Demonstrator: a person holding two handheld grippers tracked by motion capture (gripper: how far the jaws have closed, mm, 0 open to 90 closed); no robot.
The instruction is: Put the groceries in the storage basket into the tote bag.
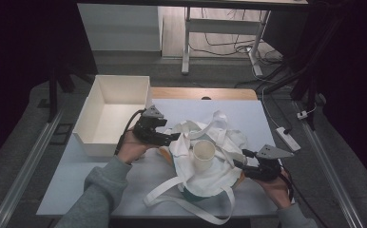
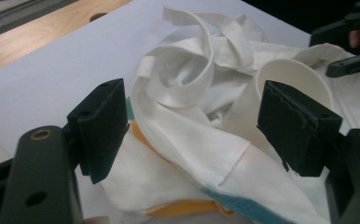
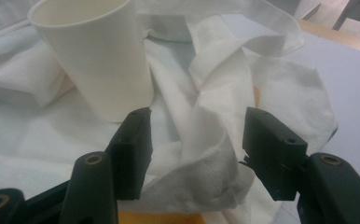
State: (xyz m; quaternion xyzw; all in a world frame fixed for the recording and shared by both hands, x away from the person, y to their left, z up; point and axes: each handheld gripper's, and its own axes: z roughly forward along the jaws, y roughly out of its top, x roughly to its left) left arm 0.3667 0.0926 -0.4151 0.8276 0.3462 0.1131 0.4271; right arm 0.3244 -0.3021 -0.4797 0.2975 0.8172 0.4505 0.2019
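A crumpled white cloth bag (image 1: 211,179) with long straps and teal and orange patches lies on the table's middle. On it stands an upright white paper cup (image 1: 204,153). My left gripper (image 1: 174,137) is at the bag's left edge. In the left gripper view its jaws (image 2: 192,126) stand apart with a fold of the bag (image 2: 178,140) between them, unpressed, and the cup (image 2: 292,77) is beyond. My right gripper (image 1: 238,164) is at the bag's right edge, open (image 3: 197,149) around a bunched fold (image 3: 215,126), with the cup (image 3: 99,60) just past its left jaw.
An empty white box (image 1: 98,145) stands at the table's left rear, close behind my left hand. The white table top (image 1: 101,183) shows bare at the front left. A power strip (image 1: 287,138) lies on the floor to the right.
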